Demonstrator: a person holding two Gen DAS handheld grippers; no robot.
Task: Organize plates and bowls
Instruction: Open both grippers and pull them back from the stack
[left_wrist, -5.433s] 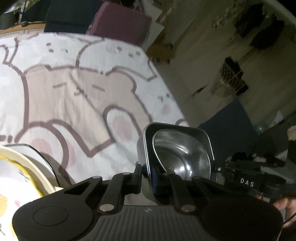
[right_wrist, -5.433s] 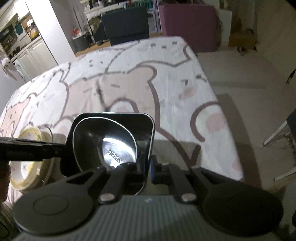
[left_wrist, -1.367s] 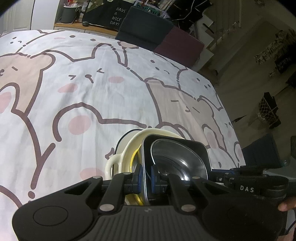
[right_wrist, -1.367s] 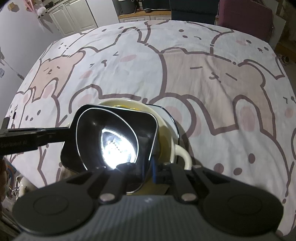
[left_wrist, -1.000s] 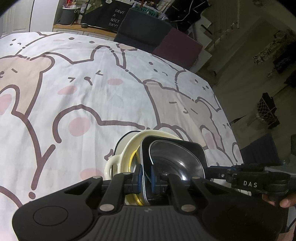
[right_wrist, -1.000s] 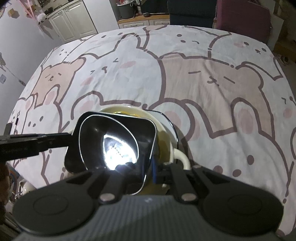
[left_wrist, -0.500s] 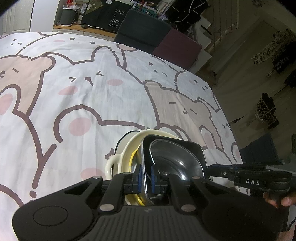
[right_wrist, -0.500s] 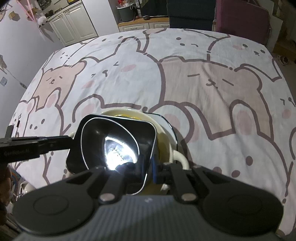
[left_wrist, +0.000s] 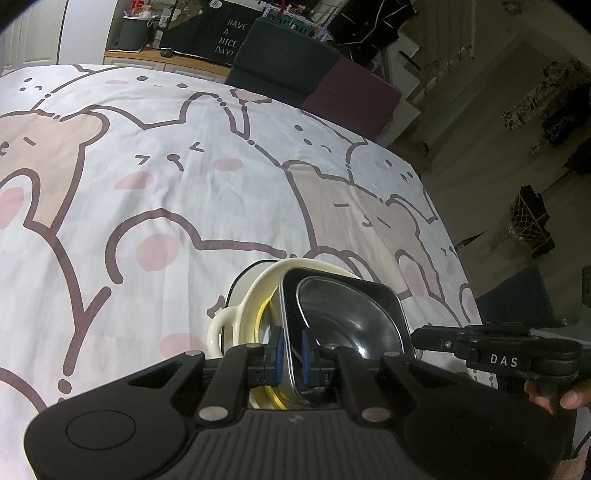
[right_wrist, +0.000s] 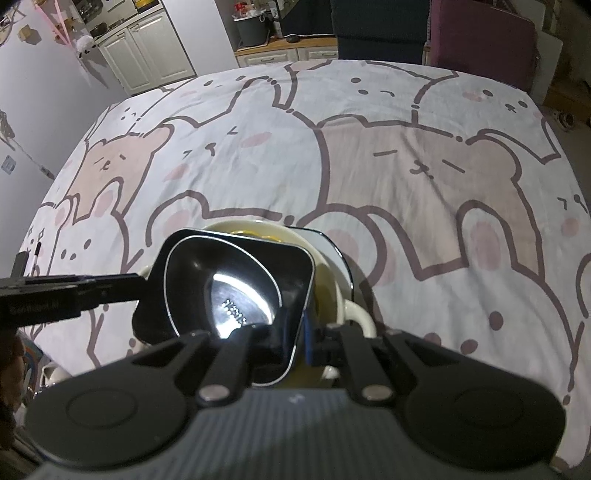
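Shiny metal bowl (left_wrist: 343, 325) sits low in the middle of my left view, over a cream pot (left_wrist: 255, 295) on the bear cloth (left_wrist: 147, 166). My left gripper (left_wrist: 291, 352) pinches its near rim. In my right view, my right gripper (right_wrist: 299, 332) pinches the bowl's (right_wrist: 229, 288) right rim, low in the middle.

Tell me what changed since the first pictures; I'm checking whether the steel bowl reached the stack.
The steel bowl, gripped at opposite rims by the left gripper and right gripper, was carried from beside the cream bowl to above it. Both grips stayed shut; it looks not yet released.
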